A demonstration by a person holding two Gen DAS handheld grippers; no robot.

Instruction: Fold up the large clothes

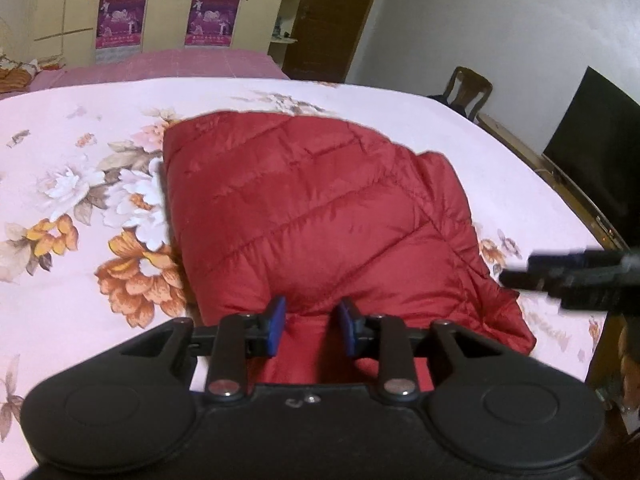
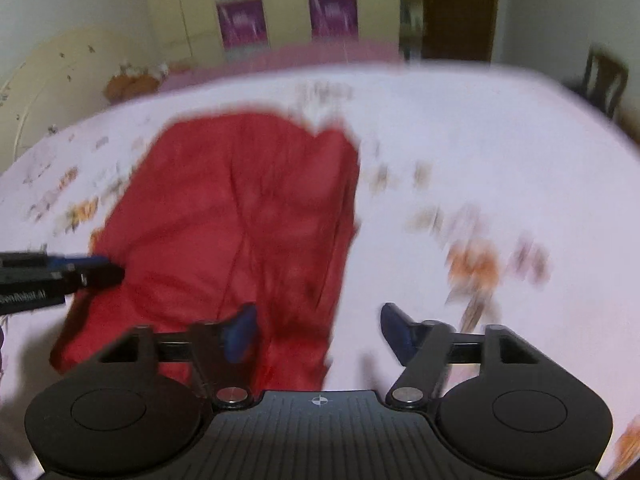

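The setting is a bedroom. A bed (image 1: 460, 148) covered by a pale pink floral sheet fills most of both views; all positions below are given relative to this bed.

Writing: partial white lettering is visible on the side of the left hand-held gripper in the right wrist view, too cut off and blurred to read with confidence. The purple posters (image 1: 120, 20) on the yellow wardrobe (image 1: 164, 4) beyond the far side of the bed carry print too small to read.

Surroundings: a brown door (image 1: 332, 20) stands beyond the far side of the bed, to the right of the wardrobe. A wooden chair (image 1: 468, 88) and a dark flat screen (image 1: 596, 160) stand off the right edge of the bed.

Task item: a red quilted jacket (image 1: 312, 216) lies on the bed near its near edge, partly folded, with one section bunched at the right.

Left hand-held gripper (image 1: 311, 325): blue-padded fingers (image 1: 276, 322) partly open, a narrow gap between them, positioned over the near edge of the jacket. Whether the pads touch the fabric cannot be told.

Right hand-held gripper (image 2: 318, 330): fingers spread wide, holding nothing, positioned over the right edge of the jacket and the bare sheet beside it. The right wrist view is motion-blurred
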